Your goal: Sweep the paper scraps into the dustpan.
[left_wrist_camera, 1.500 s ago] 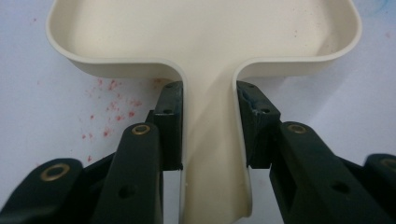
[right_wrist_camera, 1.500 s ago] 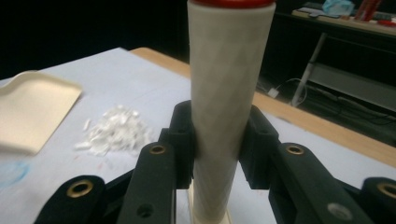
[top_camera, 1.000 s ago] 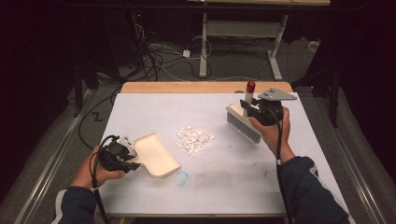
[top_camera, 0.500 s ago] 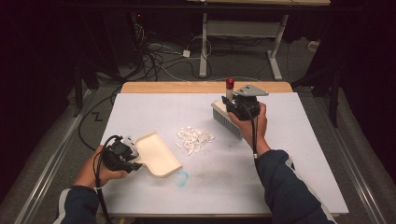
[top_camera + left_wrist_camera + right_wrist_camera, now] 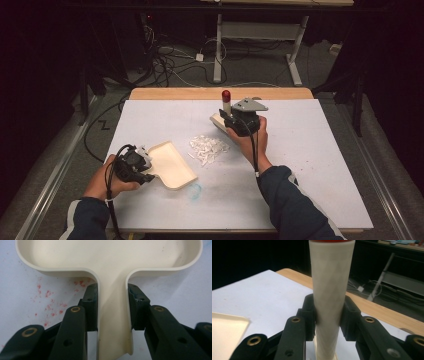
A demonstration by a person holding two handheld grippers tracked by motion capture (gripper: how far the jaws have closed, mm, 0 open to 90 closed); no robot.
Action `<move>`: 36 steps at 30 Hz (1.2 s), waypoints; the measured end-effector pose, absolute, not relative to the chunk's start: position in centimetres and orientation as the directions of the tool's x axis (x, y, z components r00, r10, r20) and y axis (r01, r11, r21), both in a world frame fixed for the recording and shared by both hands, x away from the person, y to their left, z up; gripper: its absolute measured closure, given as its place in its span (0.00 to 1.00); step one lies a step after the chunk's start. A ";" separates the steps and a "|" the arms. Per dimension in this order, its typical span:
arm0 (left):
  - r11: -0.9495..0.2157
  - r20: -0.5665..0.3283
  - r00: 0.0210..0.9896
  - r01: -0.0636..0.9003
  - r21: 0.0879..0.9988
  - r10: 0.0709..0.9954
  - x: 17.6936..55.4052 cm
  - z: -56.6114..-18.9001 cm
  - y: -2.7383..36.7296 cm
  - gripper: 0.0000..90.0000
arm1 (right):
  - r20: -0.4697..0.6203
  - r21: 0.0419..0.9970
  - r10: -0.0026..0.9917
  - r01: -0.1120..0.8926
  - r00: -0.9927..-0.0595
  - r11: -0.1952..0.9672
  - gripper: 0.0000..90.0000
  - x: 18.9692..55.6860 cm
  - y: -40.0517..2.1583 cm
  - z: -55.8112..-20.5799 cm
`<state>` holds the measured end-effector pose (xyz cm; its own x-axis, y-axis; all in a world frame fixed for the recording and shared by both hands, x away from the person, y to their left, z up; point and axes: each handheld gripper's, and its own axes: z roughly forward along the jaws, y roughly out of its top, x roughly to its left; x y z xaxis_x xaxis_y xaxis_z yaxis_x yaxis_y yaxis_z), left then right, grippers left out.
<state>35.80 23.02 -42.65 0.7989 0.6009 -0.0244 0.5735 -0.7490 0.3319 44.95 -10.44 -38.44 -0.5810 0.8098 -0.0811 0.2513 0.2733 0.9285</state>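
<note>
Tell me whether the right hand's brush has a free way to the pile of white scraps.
Probably yes: the brush in the right gripper hangs just beyond the white scraps, bare table between; the dustpan waits opposite.

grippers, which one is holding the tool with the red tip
The right gripper, beyond the pile of white scraps: its jaws clamp the brush handle with the red tip. The left gripper grips the cream dustpan.

only the scrap pile [image 5: 207,148] lies between dustpan [image 5: 172,164] and brush [image 5: 223,120]; table [image 5: 320,150] rightward bare.
</note>
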 end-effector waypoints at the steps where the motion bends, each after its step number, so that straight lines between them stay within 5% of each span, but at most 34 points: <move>1: -0.748 -0.026 0.798 0.575 0.330 0.602 35.8 -42.7 23.0 0.70 | -0.079 0.930 0.805 0.248 -0.588 0.272 0.78 44.9 -10.3 -38.5; 36: -0.742 -0.077 0.789 0.602 0.295 0.610 37.9 -43.4 19.7 0.70 | -0.001 0.943 0.689 0.228 -0.725 0.241 0.78 41.1 -5.0 -39.0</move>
